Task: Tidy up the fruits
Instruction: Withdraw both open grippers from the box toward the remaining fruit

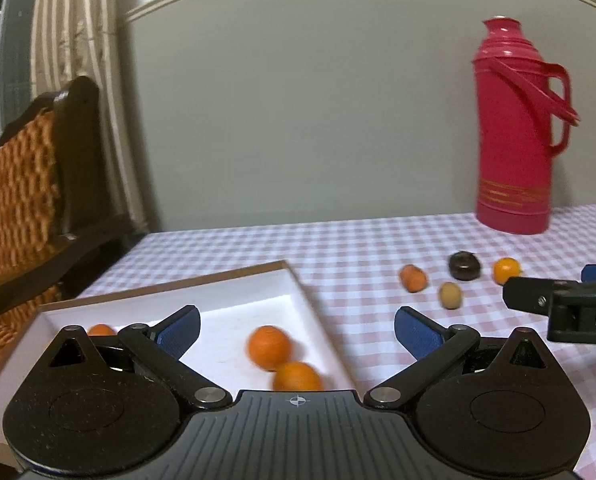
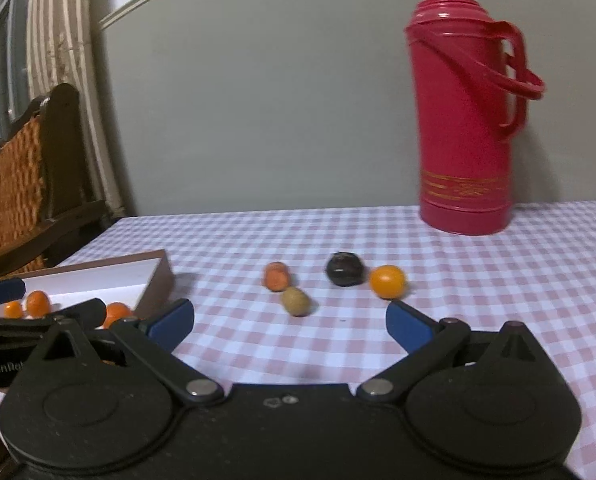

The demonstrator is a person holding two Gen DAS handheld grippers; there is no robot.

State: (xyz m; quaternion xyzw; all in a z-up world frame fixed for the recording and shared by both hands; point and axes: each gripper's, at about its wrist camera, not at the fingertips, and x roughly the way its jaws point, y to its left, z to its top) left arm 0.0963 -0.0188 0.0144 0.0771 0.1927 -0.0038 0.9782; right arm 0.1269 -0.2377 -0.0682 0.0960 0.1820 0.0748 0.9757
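A shallow white box (image 1: 234,300) (image 2: 98,280) lies at the table's left with three small oranges in it (image 1: 269,347) (image 1: 297,376) (image 1: 100,330) (image 2: 38,303). My left gripper (image 1: 297,330) is open and empty above the box. On the cloth to the right lie an orange-red fruit (image 1: 413,278) (image 2: 276,276), a brown kiwi (image 1: 451,295) (image 2: 295,301), a dark fruit (image 1: 463,266) (image 2: 345,269) and an orange (image 1: 507,270) (image 2: 387,281). My right gripper (image 2: 290,324) is open and empty, just short of the kiwi.
A tall red thermos (image 1: 516,128) (image 2: 468,112) stands at the back right of the pink checked tablecloth (image 2: 478,280). A wicker chair (image 1: 22,184) stands off the table's left edge. A grey wall lies behind.
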